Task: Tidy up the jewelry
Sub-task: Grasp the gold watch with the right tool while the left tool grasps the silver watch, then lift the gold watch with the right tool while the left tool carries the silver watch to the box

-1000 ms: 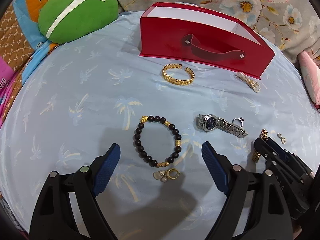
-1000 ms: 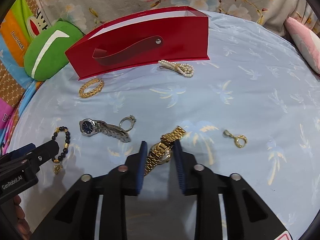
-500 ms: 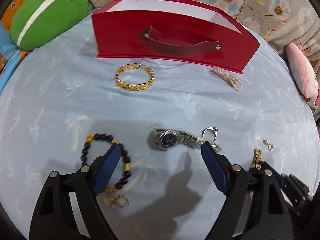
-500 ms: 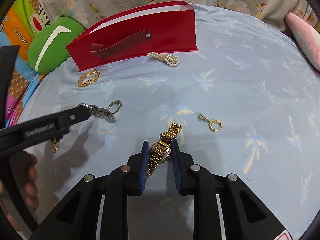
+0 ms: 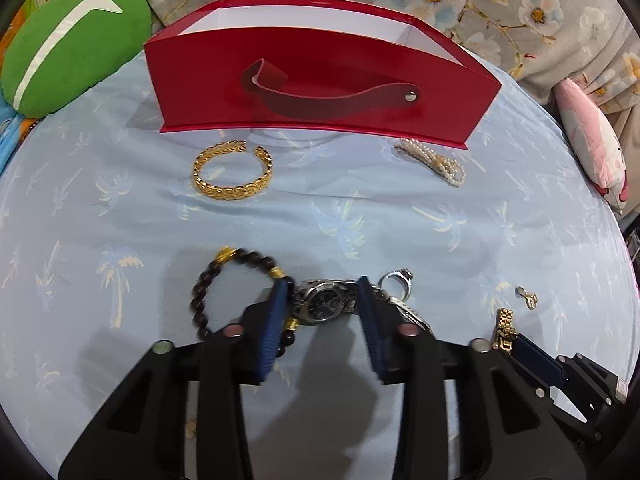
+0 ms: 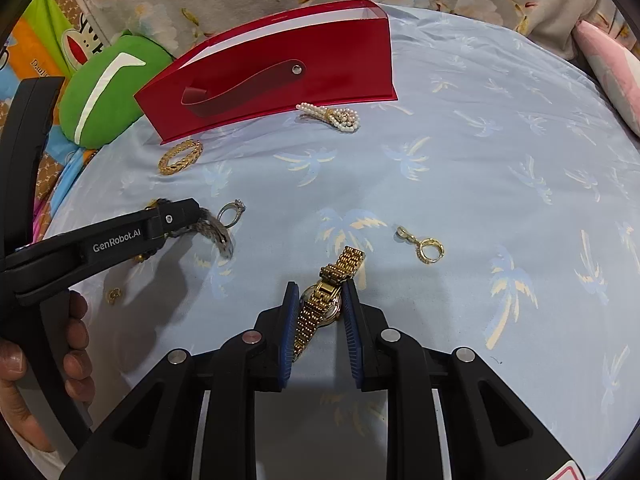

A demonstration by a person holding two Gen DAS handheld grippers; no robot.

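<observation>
My left gripper (image 5: 323, 298) has its blue fingers closed around the case of a silver watch (image 5: 325, 304) lying on the blue cloth. A black bead bracelet (image 5: 224, 280) lies just left of it, a silver ring (image 5: 396, 280) just right. My right gripper (image 6: 320, 300) is shut on a gold watch (image 6: 324, 300), whose band sticks out forward. The red box (image 5: 320, 92) stands open at the back. A gold cuff (image 5: 232, 176) and a pearl piece (image 5: 436, 160) lie before it.
A gold earring (image 6: 426, 246) lies right of the gold watch; another small gold piece (image 6: 114, 295) lies at the left. A green cushion (image 5: 68, 40) sits back left, a pink pillow (image 5: 592, 148) at the right. The round table's edge (image 5: 616, 240) curves on the right.
My left gripper moved right from the bead bracelet to the silver watch and closed around it. My right gripper kept its hold on the gold watch.
</observation>
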